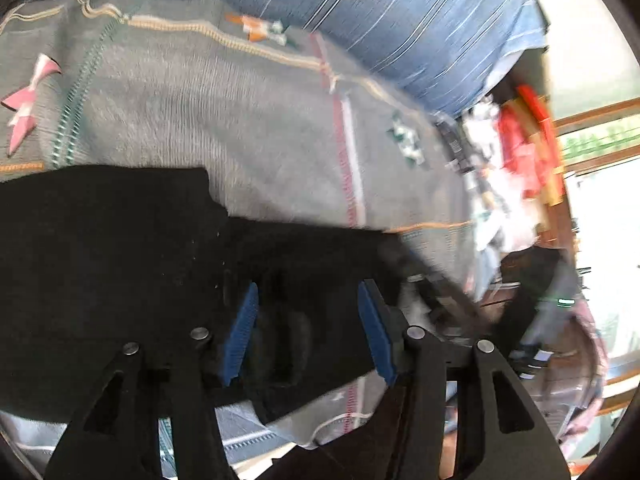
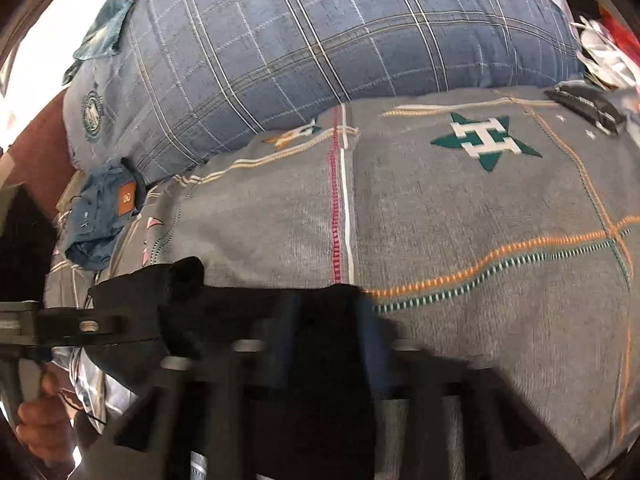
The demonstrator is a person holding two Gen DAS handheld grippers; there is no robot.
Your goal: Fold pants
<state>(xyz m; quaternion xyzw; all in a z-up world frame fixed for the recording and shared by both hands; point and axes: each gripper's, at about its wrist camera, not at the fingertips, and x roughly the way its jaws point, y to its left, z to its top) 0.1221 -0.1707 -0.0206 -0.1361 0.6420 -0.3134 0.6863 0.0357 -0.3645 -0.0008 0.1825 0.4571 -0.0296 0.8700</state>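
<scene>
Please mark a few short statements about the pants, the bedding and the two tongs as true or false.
1. The pants are black. True.
2. The left tongs have red pads. False: the pads are blue, and they stand apart with dark cloth between them.
3. The grey blanket bears a green star with a white H. True.
4. The pillow behind the blanket is plain white. False: it is blue with a check of pale lines.
5. The right tongs are sharp and clearly open. False: they are blurred behind black cloth, so their state cannot be told.
</scene>
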